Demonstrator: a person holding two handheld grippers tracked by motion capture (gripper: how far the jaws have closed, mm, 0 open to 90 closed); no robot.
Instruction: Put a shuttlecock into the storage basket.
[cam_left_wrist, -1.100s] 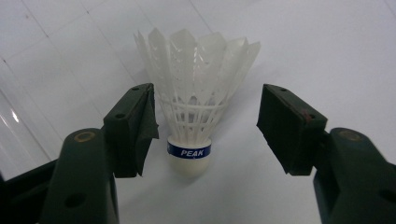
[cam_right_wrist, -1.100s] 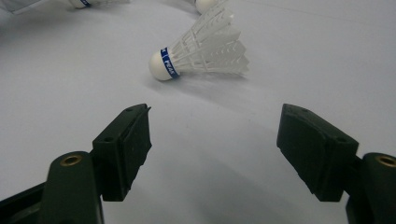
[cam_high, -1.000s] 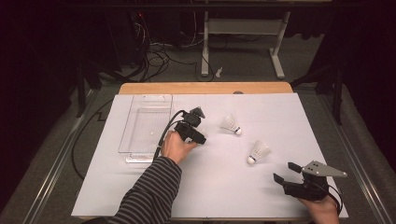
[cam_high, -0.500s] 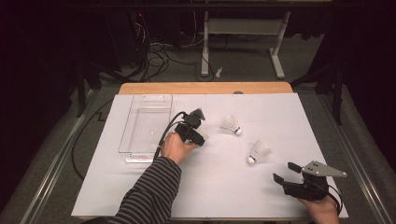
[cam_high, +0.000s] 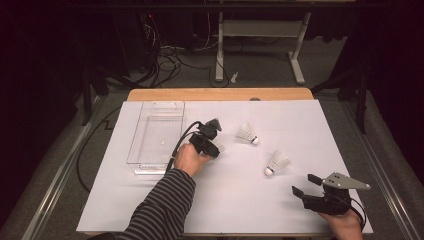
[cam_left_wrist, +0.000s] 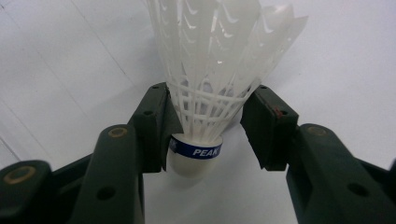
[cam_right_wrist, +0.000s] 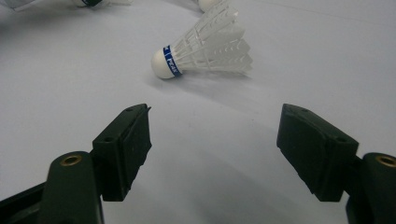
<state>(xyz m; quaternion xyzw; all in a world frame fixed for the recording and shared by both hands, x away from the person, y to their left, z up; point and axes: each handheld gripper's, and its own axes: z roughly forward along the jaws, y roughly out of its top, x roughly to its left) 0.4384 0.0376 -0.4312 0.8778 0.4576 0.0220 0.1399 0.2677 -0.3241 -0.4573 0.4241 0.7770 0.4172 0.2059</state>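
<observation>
Three white feathered shuttlecocks lie right of the clear plastic tray; I close my left gripper on the nearest shuttlecock.

Its jaws have been closing: one pad touches the skirt, the other hasn't, so I'd squeeze gently near the cork. My right gripper waits, spread and empty. White paper covers the table; cables trail beyond.

Shuttlecock in the jaws: white translucent plastic-looking feather skirt, smooth matt white cork tip, glossy blue band.
Left gripper: matt black plastic jaws, brass-coloured screw inserts.
Table cover: smooth matt white paper sheet.
Tray: clear glossy plastic rectangular tray.
Table edge: pale wooden board.
</observation>
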